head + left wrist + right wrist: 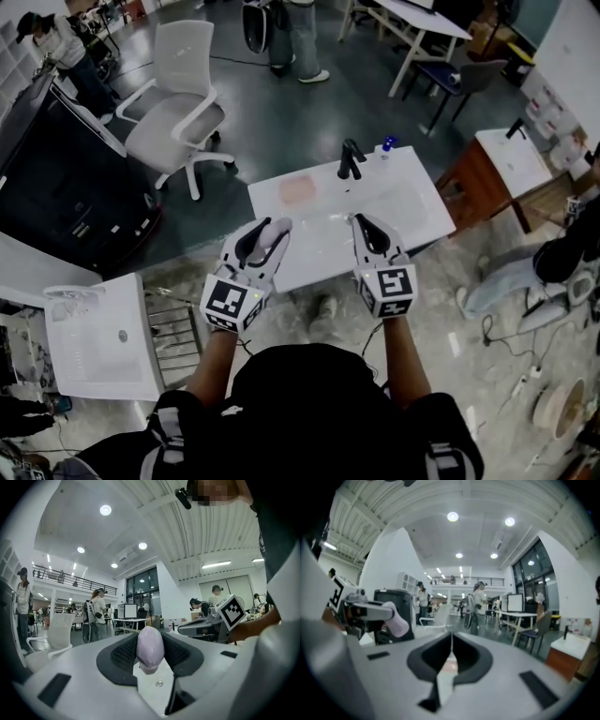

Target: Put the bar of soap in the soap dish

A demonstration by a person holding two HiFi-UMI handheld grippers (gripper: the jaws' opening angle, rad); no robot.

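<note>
My left gripper (270, 232) is shut on a pale lilac bar of soap (274, 240), which stands upright between its dark pads (123, 652) in the left gripper view (150, 648). It hovers over the near edge of a white sink counter (323, 258). A flat pinkish soap dish (298, 190) lies on the counter's far left part, beyond the soap. My right gripper (365, 225) hangs beside the left one over the basin, its jaws pressed together with nothing between them (451, 645). From the right gripper view the held soap (397, 623) shows at the left.
A black faucet (350, 159) and a blue-capped bottle (384, 146) stand at the counter's back edge. A white office chair (183, 112) is behind it, another white sink (94, 337) at the near left, a wooden vanity (497, 169) at the right. People stand farther off.
</note>
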